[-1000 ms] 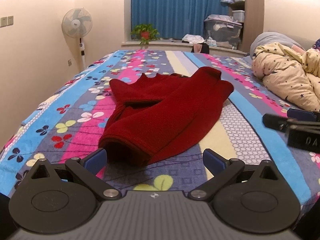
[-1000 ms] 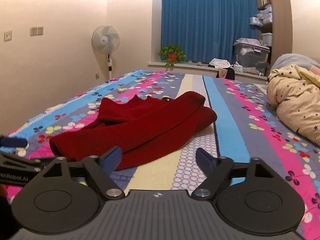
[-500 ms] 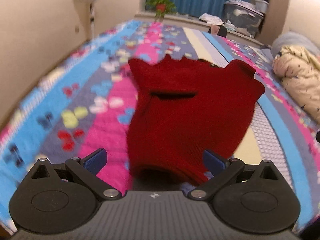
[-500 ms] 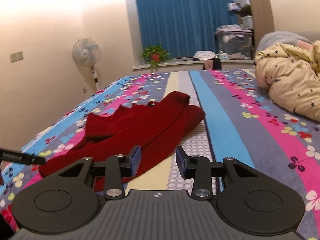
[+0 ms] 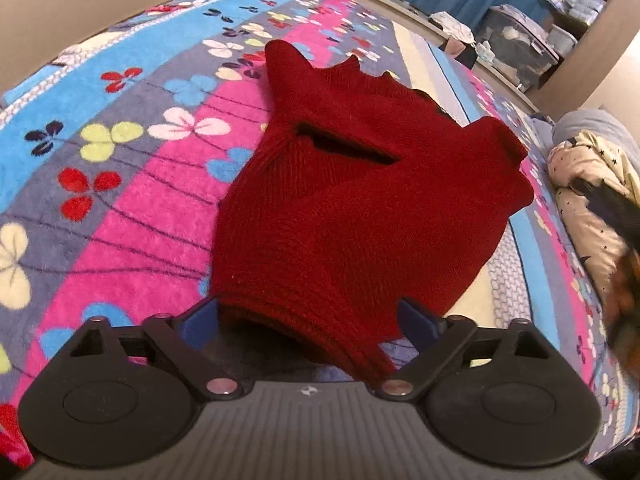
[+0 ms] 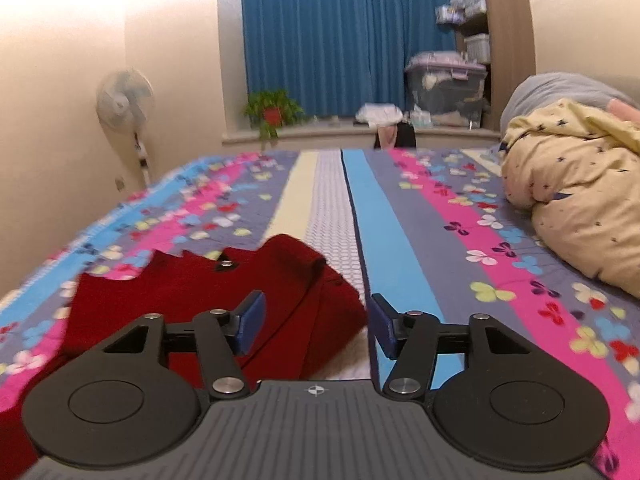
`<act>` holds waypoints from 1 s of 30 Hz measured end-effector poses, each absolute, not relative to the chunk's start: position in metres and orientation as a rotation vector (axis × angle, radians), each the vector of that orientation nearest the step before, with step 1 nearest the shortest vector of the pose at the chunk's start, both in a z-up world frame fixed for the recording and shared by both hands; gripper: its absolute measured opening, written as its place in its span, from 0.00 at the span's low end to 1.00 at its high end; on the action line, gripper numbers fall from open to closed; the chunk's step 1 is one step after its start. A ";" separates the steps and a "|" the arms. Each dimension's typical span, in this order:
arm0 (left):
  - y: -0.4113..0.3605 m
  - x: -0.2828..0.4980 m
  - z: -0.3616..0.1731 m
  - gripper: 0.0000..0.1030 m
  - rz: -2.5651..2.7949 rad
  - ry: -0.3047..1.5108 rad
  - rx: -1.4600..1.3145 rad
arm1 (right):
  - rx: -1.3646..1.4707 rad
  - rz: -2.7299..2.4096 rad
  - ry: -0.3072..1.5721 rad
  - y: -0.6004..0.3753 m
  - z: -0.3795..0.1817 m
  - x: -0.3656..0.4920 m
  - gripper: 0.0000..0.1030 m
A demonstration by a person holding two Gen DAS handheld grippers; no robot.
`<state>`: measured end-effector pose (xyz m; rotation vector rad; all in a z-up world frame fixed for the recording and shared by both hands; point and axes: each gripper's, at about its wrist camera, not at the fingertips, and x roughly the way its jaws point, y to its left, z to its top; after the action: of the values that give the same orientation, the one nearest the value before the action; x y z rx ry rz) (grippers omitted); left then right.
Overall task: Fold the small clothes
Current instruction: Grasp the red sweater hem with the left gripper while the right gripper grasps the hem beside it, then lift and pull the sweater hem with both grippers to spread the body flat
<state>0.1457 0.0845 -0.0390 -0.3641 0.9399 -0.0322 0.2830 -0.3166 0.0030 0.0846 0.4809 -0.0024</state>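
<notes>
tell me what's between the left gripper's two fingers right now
In the left wrist view, the near hem of the red knit garment lies between the open left gripper fingers, on the blanket.

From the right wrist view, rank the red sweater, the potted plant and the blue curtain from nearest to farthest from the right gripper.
1. red sweater: lying on the bed, partly between the right gripper fingers, left of centre.
2. potted plant: on the window ledge beyond the bed, left of centre.
3. blue curtain: behind the ledge, at the back.

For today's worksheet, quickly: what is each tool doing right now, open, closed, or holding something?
Left tool: open, the red knit sweater hem lying between its fingers, not clamped.
Right tool: open, holding nothing.
</notes>
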 end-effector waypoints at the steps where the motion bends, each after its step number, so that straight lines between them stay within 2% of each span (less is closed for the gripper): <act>1: 0.085 0.147 -0.040 0.87 -0.030 0.936 -0.357 | 0.076 -0.009 0.499 -0.317 0.000 0.304 0.58; 3: 0.088 0.150 -0.042 0.80 -0.019 0.931 -0.357 | 0.059 -0.009 0.545 -0.316 -0.010 0.349 0.62; 6: 0.093 0.153 -0.046 0.68 0.011 0.943 -0.348 | 0.027 -0.005 0.599 -0.306 -0.026 0.401 0.63; 10: 0.096 0.156 -0.049 0.57 0.043 0.951 -0.316 | -0.017 0.019 0.660 -0.289 -0.042 0.446 0.63; 11: 0.096 0.157 -0.050 0.54 0.046 0.951 -0.310 | -0.031 0.028 0.669 -0.286 -0.044 0.451 0.60; 13: 0.096 0.157 -0.049 0.48 0.050 0.949 -0.291 | -0.054 0.040 0.687 -0.281 -0.044 0.455 0.31; 14: 0.095 0.157 -0.049 0.45 0.051 0.947 -0.282 | -0.070 0.041 0.684 -0.280 -0.041 0.453 0.13; 21: 0.098 0.146 -0.040 0.28 0.034 0.909 -0.277 | 0.048 0.121 0.594 -0.314 0.016 0.372 0.10; 25: 0.100 0.131 -0.025 0.23 -0.016 0.853 -0.258 | 0.209 0.097 0.547 -0.356 0.053 0.288 0.10; 30: 0.108 0.095 0.006 0.15 -0.111 0.733 -0.219 | 0.317 0.025 0.495 -0.409 0.066 0.169 0.09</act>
<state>0.0955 0.1078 0.0057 -0.2194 0.7328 -0.1110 0.1690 -0.4085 0.0658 0.3167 0.4946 0.0249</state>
